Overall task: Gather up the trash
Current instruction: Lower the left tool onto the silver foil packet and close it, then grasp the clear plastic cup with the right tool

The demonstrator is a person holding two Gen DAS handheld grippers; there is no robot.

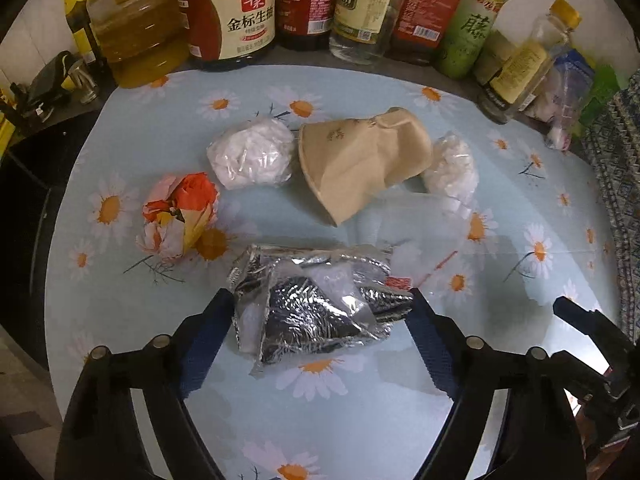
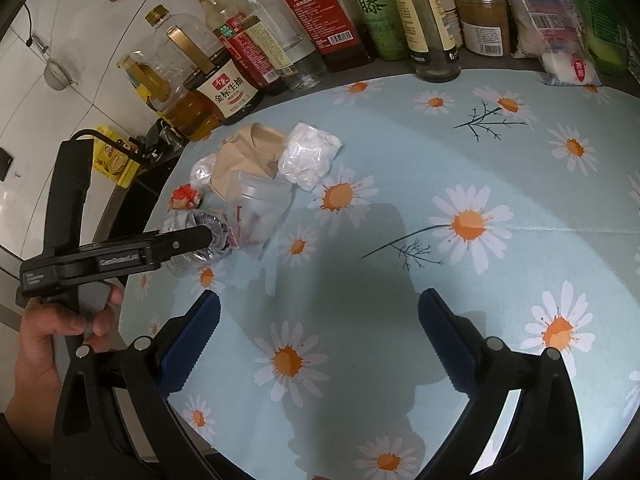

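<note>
A crumpled silver foil wrapper (image 1: 316,304) lies on the daisy tablecloth (image 1: 360,400). My left gripper (image 1: 320,300) points down over it, jaws open, one fingertip at each end of the wrapper. Behind it lie an orange-and-white paper wad (image 1: 180,210), a white plastic-wrapped ball (image 1: 250,154), a crushed tan paper cup (image 1: 360,160), a second white bundle (image 1: 450,168) and a clear plastic cup (image 1: 416,224). My right gripper (image 2: 320,308) hangs open over bare cloth, to the right of the pile, with nothing between its fingers. The clear cup (image 2: 260,208) shows in its view too.
A row of oil, soy sauce and vinegar bottles (image 1: 232,20) lines the back of the table. Packets (image 2: 568,68) sit at the back right. The table edge and a dark gap (image 1: 40,184) are on the left. A hand (image 2: 52,332) holds the left gripper's handle.
</note>
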